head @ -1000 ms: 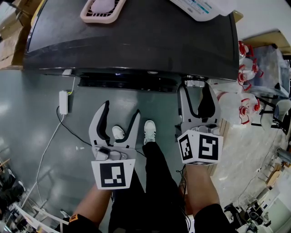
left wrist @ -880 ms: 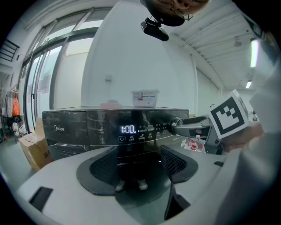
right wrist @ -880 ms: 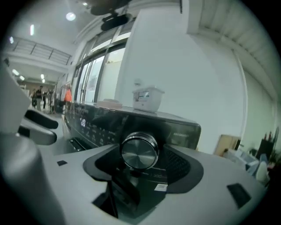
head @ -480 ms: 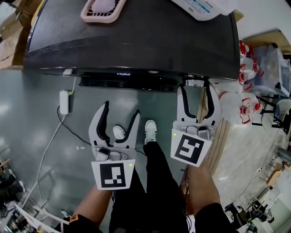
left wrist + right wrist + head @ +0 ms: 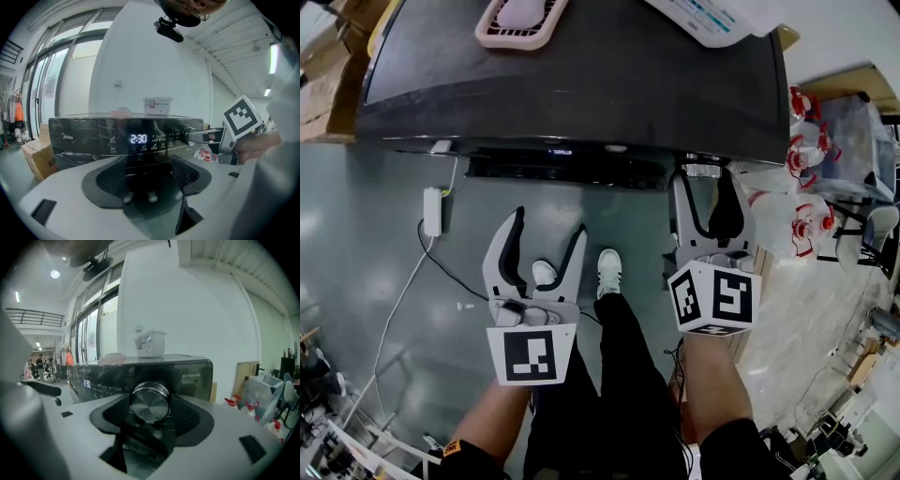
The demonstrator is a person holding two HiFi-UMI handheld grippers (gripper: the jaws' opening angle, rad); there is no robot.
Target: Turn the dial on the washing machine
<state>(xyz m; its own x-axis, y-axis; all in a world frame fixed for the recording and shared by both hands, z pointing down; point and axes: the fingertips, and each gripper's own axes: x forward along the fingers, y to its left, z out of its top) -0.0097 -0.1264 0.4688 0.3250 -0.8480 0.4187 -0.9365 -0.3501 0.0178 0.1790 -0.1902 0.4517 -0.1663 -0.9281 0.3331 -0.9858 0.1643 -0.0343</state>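
Observation:
The black washing machine stands in front of me, its display lit. Its round silver dial sits at the right end of the front panel. My right gripper reaches up to the panel with one jaw on each side of the dial, and the pads press on its rim. In the left gripper view, the right gripper shows from the side at the dial. My left gripper hangs open lower down, short of the panel, with nothing between its jaws.
A pink basket and a white container lie on the machine's top. Red-capped spray bottles stand on the floor at the right. A white power strip with its cable lies left, cardboard boxes beyond. My shoes are below.
The right gripper rolled about the dial half a second ago, its marker cube tilted, and now stands rolled back as it was one second ago. The left gripper has hardly moved.

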